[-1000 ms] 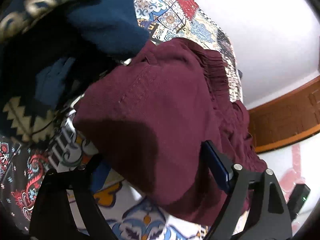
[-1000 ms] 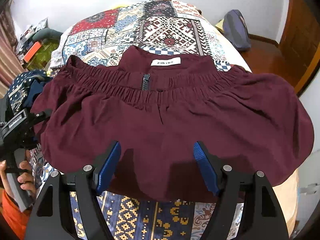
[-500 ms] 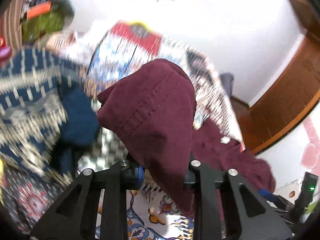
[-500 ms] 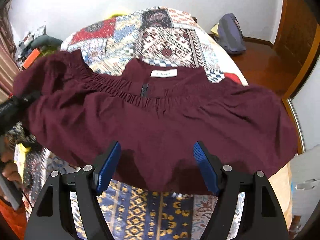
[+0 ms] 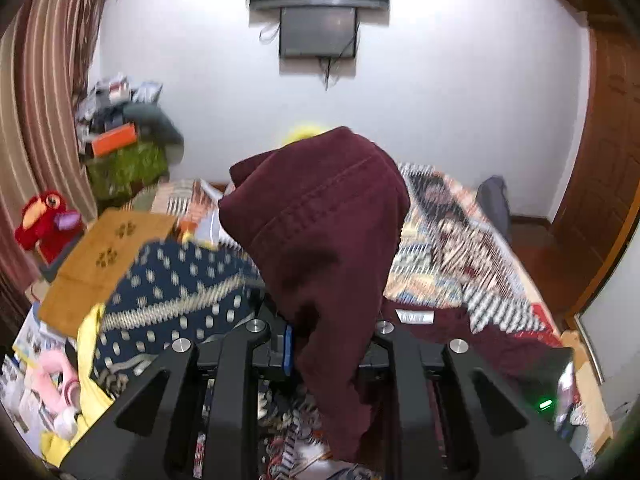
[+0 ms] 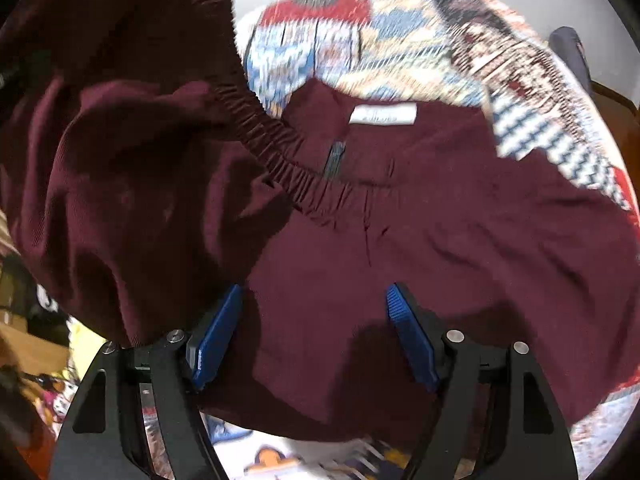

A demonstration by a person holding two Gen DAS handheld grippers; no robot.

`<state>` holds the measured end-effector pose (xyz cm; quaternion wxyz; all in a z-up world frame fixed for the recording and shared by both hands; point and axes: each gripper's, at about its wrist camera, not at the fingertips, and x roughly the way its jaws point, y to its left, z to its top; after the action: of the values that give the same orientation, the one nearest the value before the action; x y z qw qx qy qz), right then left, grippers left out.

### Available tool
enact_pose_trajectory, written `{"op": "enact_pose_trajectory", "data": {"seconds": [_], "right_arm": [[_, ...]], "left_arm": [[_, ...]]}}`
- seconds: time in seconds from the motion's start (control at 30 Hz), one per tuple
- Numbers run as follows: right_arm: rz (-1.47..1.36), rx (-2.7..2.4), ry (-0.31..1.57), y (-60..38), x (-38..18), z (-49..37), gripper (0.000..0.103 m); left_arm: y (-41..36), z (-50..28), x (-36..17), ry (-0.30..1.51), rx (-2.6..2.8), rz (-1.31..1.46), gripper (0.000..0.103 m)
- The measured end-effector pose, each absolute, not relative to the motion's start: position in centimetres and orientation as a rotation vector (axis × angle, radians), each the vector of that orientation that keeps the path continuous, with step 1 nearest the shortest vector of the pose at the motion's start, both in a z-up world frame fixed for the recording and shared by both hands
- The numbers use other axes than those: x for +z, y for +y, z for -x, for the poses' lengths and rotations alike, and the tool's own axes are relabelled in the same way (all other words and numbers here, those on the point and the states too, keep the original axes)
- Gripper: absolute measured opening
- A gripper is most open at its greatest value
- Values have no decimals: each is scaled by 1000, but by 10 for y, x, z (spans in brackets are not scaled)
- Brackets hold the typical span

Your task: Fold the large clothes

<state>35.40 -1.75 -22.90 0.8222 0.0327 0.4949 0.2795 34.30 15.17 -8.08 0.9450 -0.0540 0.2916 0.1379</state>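
A large maroon garment (image 6: 440,220) with an elastic gathered band and a white neck label (image 6: 383,114) lies spread on the bed. My left gripper (image 5: 330,344) has its jaws closing on a bunched edge of the maroon garment (image 5: 320,220), which stands up in front of the camera and drapes down between the fingers. In the right wrist view that lifted left part (image 6: 120,140) hangs raised over the flat part. My right gripper (image 6: 316,320) hovers over the front hem. Its jaws are opening, blue pads apart, and the cloth under them is not pinched.
The patchwork bedspread (image 5: 460,248) covers the bed. A navy patterned cloth (image 5: 180,280), a brown paw-print cloth (image 5: 100,256) and yellow fabric (image 5: 88,380) pile at the left. A red plush toy (image 5: 44,224), a dark bag (image 5: 494,200) and a wooden door (image 5: 600,160) flank the bed.
My left gripper closed on the garment's left edge and rose with it, turning level. The garment's left side lifted off the bed. My right gripper slid sideways over the hem.
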Motion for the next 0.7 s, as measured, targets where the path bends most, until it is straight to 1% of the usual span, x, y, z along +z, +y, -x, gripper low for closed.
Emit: {"op": "enact_pose_trajectory", "data": {"seconds": [0.1,0.2,0.27,0.47,0.57,0.7], "right_arm": [[-23,600,1092,-7,-245,-356,78],[-12,654,1099,-21,-237,-356,75],[-54,637,1091,-44,-227,-357,75],[-86,428,959,-146,-198,-345,75],[-99,296,950,-193,-201,-338,75],[-165,201,992,-242,-213,-337,75]], "left_arm": [[146,-339,-98,634,293,119,19],[130,-338,-100,622,290,100,19],[124,-342,-99,617,269,98,19],[83,-358,-85,601,190,101,18],[49,-372,-78,602,120,104,17],[-28,-387,-84,603,-3,25,17]]}}
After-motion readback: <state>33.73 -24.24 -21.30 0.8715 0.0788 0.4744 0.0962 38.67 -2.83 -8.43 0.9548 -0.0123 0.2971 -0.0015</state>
